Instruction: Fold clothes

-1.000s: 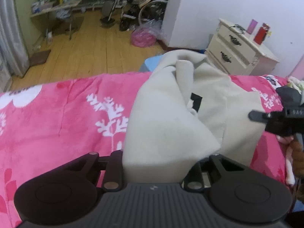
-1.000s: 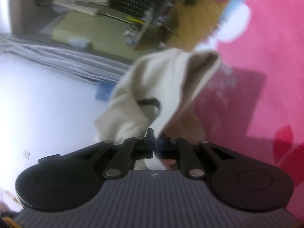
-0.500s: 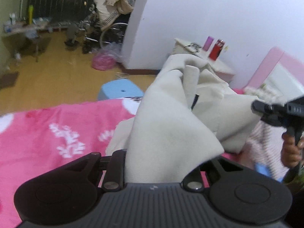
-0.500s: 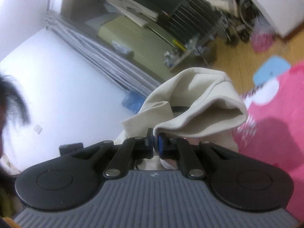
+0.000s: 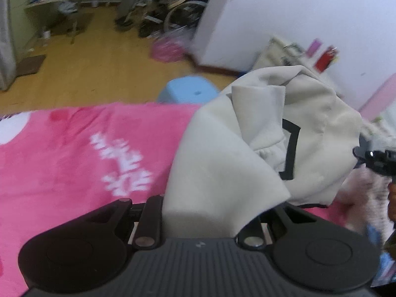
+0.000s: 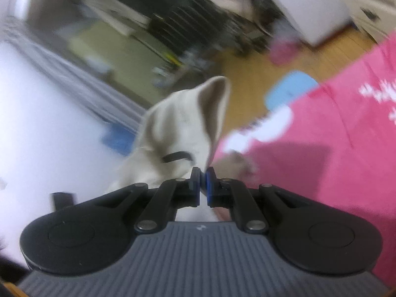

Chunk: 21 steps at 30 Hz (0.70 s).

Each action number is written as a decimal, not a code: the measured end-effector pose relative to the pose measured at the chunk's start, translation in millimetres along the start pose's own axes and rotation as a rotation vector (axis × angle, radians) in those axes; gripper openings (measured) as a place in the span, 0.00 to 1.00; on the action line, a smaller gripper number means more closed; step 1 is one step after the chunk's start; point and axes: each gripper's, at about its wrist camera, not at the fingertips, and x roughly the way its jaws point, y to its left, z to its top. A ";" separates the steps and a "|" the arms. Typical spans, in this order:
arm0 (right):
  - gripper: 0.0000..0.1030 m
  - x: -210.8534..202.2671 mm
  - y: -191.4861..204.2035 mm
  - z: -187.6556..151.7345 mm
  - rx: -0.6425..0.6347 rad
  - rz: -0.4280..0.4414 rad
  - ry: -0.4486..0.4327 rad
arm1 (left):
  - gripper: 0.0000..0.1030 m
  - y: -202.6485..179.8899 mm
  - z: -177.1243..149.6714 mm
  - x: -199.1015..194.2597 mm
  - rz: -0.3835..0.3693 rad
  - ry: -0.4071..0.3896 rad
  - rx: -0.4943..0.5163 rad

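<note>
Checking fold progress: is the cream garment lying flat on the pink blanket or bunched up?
Bunched up. The cream garment hangs crumpled between the left gripper and right gripper.

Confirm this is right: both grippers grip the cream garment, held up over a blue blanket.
One thing is off: the blanket is pink with white print, not blue, as the left wrist view shows. The rest holds: the left gripper and right gripper both grip the cream garment.
</note>
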 end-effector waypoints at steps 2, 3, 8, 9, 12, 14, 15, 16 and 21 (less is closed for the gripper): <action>0.03 27.9 -13.0 5.5 -0.004 -0.044 0.025 | 0.23 12.3 -0.5 10.1 0.030 0.009 -0.012; 0.03 41.0 -18.9 8.1 -0.007 -0.063 0.036 | 0.23 16.9 -0.6 11.8 0.032 0.004 -0.013; 0.04 89.3 -29.1 9.3 -0.109 -0.192 0.079 | 0.24 32.4 0.6 20.3 0.048 -0.020 -0.009; 0.05 93.6 -28.6 7.2 -0.145 -0.244 0.083 | 0.26 36.2 0.9 23.1 0.046 -0.013 -0.019; 0.08 94.6 -30.3 2.5 -0.207 -0.390 0.075 | 0.40 50.4 -0.2 24.2 0.030 0.008 -0.092; 0.08 78.7 -38.1 2.9 -0.140 -0.385 0.041 | 0.41 57.4 -3.1 13.6 0.012 -0.020 -0.141; 0.10 68.7 -41.3 2.6 -0.099 -0.362 0.024 | 0.45 60.1 -4.8 7.5 0.016 -0.037 -0.152; 0.11 59.7 -40.7 1.1 -0.080 -0.347 0.011 | 0.48 62.4 -5.3 0.3 0.028 -0.052 -0.160; 0.23 36.8 -17.5 -14.8 -0.082 -0.214 0.018 | 0.57 59.0 -7.7 -45.7 0.103 -0.183 -0.164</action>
